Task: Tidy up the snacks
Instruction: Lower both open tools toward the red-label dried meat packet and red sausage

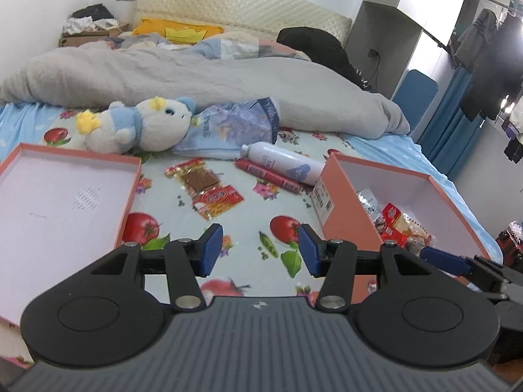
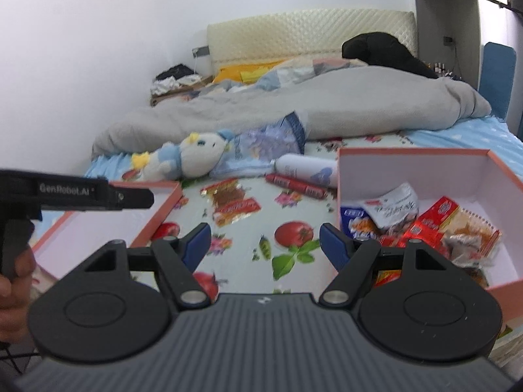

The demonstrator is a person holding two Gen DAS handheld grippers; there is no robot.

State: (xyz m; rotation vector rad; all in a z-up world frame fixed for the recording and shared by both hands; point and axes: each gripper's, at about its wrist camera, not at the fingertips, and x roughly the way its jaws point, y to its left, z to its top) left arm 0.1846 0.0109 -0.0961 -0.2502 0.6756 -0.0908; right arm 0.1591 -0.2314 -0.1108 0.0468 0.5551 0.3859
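Nearby, plush duck (image 1: pixel 143 124), white bottle (image 1: pixel 281 161), sausages (image 1: pixel 269 174), both jaws open, empty.

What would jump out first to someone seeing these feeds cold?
Probably the white and blue plush duck lying on the fruit-print sheet in front of the grey duvet. Then the pink box on the right, already holding several snack packets, and the red snack packet lying loose in the middle. Both grippers, left and right, are open and empty.
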